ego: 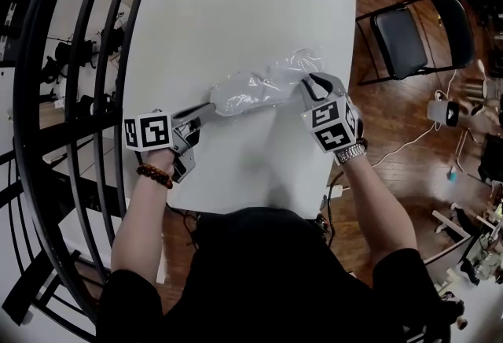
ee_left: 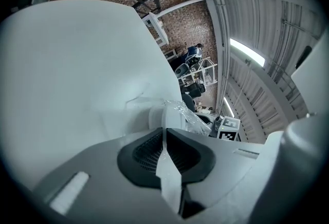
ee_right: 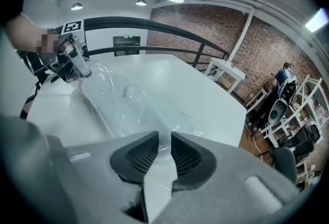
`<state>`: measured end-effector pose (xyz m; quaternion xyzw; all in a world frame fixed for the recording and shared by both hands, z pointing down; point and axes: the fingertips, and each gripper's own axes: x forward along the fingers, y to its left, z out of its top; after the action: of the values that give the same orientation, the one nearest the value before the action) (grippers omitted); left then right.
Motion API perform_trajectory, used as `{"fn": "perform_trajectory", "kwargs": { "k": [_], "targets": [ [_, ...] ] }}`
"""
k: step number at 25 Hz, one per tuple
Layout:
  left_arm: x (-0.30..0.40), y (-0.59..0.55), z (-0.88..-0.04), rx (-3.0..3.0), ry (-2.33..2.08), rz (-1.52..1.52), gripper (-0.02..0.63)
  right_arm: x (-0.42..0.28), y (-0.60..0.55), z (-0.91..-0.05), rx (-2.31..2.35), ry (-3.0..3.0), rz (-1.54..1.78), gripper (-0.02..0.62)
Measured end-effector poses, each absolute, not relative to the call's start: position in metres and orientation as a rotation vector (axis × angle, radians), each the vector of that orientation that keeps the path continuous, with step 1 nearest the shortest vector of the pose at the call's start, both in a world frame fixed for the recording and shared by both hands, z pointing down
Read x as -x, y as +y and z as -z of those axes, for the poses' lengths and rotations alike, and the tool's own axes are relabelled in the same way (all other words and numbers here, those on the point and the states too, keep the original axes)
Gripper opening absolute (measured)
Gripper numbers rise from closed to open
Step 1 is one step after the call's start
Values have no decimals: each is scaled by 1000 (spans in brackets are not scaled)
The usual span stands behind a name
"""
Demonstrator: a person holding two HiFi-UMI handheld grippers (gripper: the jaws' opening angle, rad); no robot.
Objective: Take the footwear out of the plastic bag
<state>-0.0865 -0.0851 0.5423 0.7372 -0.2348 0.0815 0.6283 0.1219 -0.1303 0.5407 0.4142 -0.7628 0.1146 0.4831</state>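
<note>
White table (ego: 236, 19) filled most of the head view. A clear, crinkled plastic bag (ego: 271, 78) lay across the table's middle, towards its near edge. White footwear (ego: 234, 100) lay on the table at the bag's left end, partly inside the film. The left gripper (ego: 206, 108) reached in from the table's left edge, its jaws pinched tight on a thin white edge of the footwear. The right gripper (ego: 309, 84), near the table's right edge, clamped the bag's film between its pads.
</note>
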Motion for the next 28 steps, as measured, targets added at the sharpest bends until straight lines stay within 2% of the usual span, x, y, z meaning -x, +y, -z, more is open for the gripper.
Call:
{"fn": "perform_trajectory", "kwargs": {
  "k": [28],
  "targets": [
    [143, -87, -529, -1648, -669, -59, 38, -179, -120, -540, -1148, -1719, -333, 63]
  ]
}}
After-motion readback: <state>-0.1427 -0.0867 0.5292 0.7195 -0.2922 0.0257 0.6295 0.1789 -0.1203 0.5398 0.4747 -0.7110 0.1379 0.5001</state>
